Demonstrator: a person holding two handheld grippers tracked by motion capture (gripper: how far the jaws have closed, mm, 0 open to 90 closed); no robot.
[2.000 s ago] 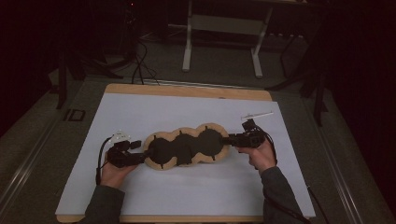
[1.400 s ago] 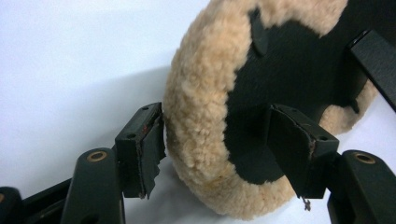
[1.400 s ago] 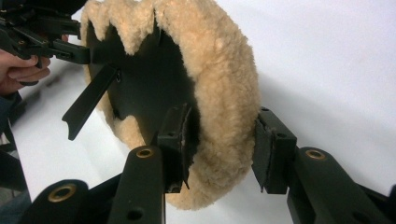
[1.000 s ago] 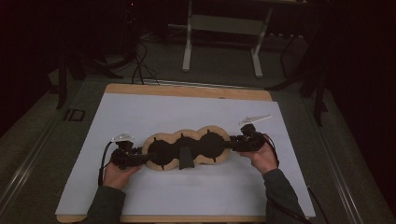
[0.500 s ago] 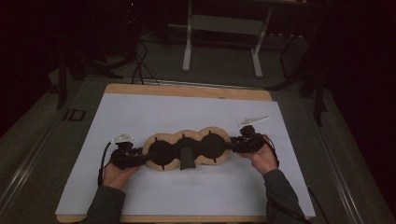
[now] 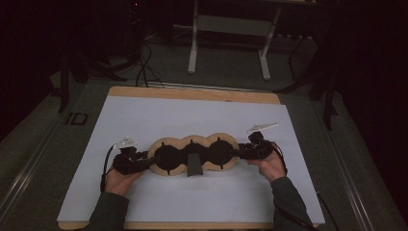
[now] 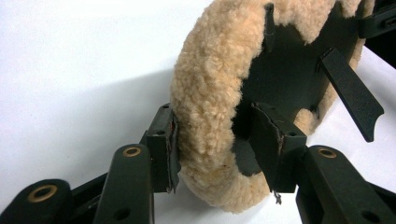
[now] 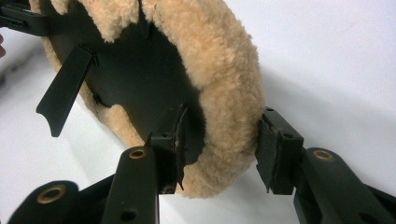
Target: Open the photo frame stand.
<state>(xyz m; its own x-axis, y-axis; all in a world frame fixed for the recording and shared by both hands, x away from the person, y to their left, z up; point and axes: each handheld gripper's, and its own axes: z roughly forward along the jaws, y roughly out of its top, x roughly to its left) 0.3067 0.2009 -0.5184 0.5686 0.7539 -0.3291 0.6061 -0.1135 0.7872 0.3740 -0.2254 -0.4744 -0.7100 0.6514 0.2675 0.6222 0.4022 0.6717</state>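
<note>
The fleece pad, three tan woolly lobes in a row with a dark inner face, lies flat just below the middle of the high view, on the white sheet that covers the wooden tabletop. A black strap hangs off its middle lobe toward the bottom of the frame. Two seconds ago that strap did not show there and the pad sat a little higher in the frame. Since then it has stayed put.

At the pad's left end, the left gripper has just been closing its fingers on the rim. In the left gripper view, one finger presses into the wool outside and the other lies on the dark face inside, so the pad is pinched between them.

At the right end, the right gripper has just been opening. In the right gripper view the rim is between its fingers. The inner finger lies against the dark face, while the outer one looks to stand just off the wool, though the gap is slight. I read this as a slackened, open hold.

Judging from this, the pad has been set down and spread. The left end is being taken up again while the right end is let go, perhaps to re-grip or to turn to the strap.
</note>
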